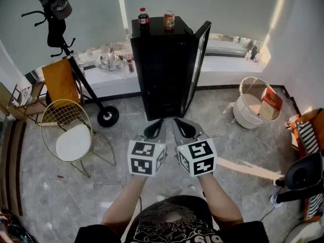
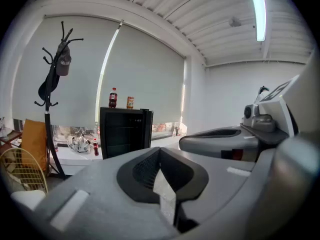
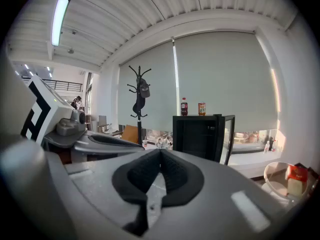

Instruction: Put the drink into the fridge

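Forearms out front, and at the end of them the left gripper [image 1: 157,126] and right gripper [image 1: 181,125] sit just beside each other, marker cubes almost shoulder to shoulder. Both noses tip slightly down and aim at the fridge [image 1: 161,70]. Wrists look level, with no roll to speak of, and the two tools angle in a touch toward one another.

Jaws now: the left pair is pressed together with nothing between, and the right pair is the same, closed tight and empty. So nothing is in hand yet.

And the drinks? Up on top of the fridge, well ahead of both tools: a bottle [image 1: 144,18] at the left and a can [image 1: 169,20] just beside it on the right. Which one is wanted I can't say from here. The door [image 1: 196,65] already stands open, swung out on the right side.

This looks like the very start, the approach. To do it well:
- Close the distance first, as neither tool is near the top of the fridge.
- Spread the jaws before arriving, not at the drink.
- Take the bottle with the left tool or the can with the right, so each comes in from its outer side and doesn't knock the neighbour.
- Clamp on the body, below the cap, and keep it upright.
- Mind the open door on the way down to a shelf; the free tool could steady it.
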